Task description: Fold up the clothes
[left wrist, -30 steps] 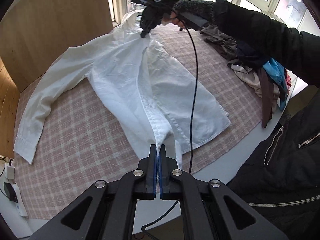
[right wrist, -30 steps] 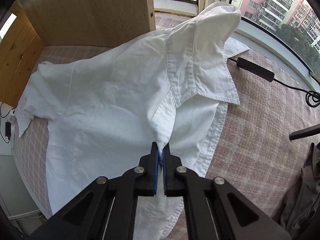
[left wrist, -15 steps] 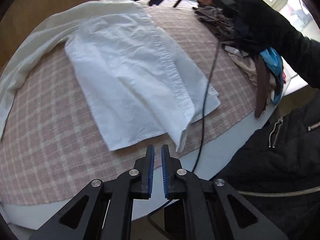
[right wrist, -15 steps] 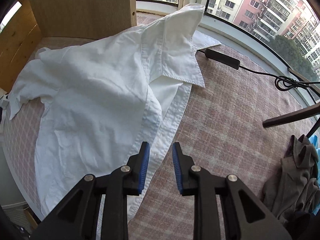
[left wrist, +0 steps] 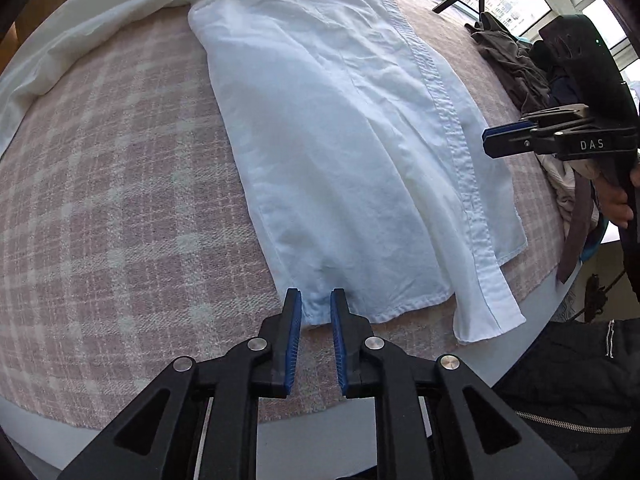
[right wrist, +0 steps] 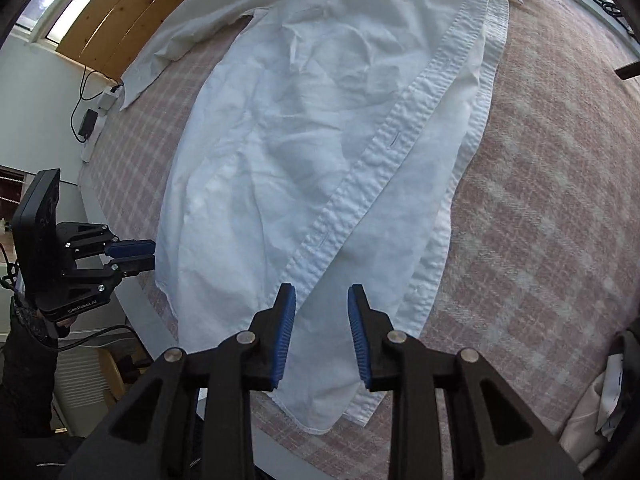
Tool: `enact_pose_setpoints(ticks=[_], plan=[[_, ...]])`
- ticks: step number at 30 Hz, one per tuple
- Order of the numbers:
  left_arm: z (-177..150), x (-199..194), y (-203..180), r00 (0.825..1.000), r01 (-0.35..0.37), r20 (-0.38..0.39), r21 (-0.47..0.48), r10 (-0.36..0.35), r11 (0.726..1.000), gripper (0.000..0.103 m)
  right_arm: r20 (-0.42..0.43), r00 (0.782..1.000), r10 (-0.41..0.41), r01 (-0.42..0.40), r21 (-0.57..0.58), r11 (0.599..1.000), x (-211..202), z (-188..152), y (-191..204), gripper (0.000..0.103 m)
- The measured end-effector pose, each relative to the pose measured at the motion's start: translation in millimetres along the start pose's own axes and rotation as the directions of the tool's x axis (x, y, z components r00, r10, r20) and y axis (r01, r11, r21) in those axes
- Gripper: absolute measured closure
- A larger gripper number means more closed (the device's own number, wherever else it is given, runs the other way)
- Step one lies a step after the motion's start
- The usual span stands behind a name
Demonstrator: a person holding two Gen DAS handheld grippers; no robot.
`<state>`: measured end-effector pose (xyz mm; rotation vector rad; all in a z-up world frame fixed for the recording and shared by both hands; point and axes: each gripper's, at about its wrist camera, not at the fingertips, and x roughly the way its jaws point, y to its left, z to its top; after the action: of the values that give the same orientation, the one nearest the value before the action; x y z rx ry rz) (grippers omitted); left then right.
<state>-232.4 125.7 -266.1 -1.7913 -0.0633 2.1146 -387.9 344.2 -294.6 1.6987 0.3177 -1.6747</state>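
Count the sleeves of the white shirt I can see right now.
1. A long sleeve stretches from the white shirt across the pink checked cloth toward its far-left edge. The other sleeve may be hidden under the folded body.

The left wrist view was taken steeply downward along the left gripper (left wrist: pixel 314 300), close above the near hem of the white shirt (left wrist: pixel 340 152), the right gripper (left wrist: pixel 496 144) being seen off to its right. The right wrist view was aimed likewise past the right gripper's own fingers, the left gripper (right wrist: pixel 134 256) lying to its left. The shirt and the plaid cloth (right wrist: pixel 552 184) were shared by both.
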Motion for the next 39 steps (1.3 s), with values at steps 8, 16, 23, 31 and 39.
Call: enact_pose_setpoints(ticks=[8,16,23,31,39], plan=[[-5.3,-14.2,-5.5,0.999,0.005,0.034,0.043,-0.006,0.999,0.103,-0.042,0.999,0.003,-0.001,0.035,0.999,31.4,-5.5,24.3,0.073],[-18.0,-27.1,7.7,0.996,0.063,0.058,0.027,-0.064,0.998,0.103,0.013,0.999,-0.035,0.034,0.047,0.998,35.6,-5.6,36.2,0.093],[1.0,-9.0,3.4,0.999,0.038,0.008,0.03,-0.038,0.999,0.09,-0.003,1.0,-0.008,0.009,0.138,0.99,32.7,-6.7,31.8,0.074],[2.7,6.8,-12.8,1.0,-0.006,-0.029,0.116,0.01,0.993,0.1,0.02,0.998,-0.063,0.06,0.139,0.989,42.5,-4.2,53.4,0.069],[0.2,6.0,-8.6,1.0,-0.001,-0.018,0.135,0.004,0.991,0.103,0.09,0.994,-0.059,0.047,0.136,0.99,28.7,2.5,54.3,0.101]])
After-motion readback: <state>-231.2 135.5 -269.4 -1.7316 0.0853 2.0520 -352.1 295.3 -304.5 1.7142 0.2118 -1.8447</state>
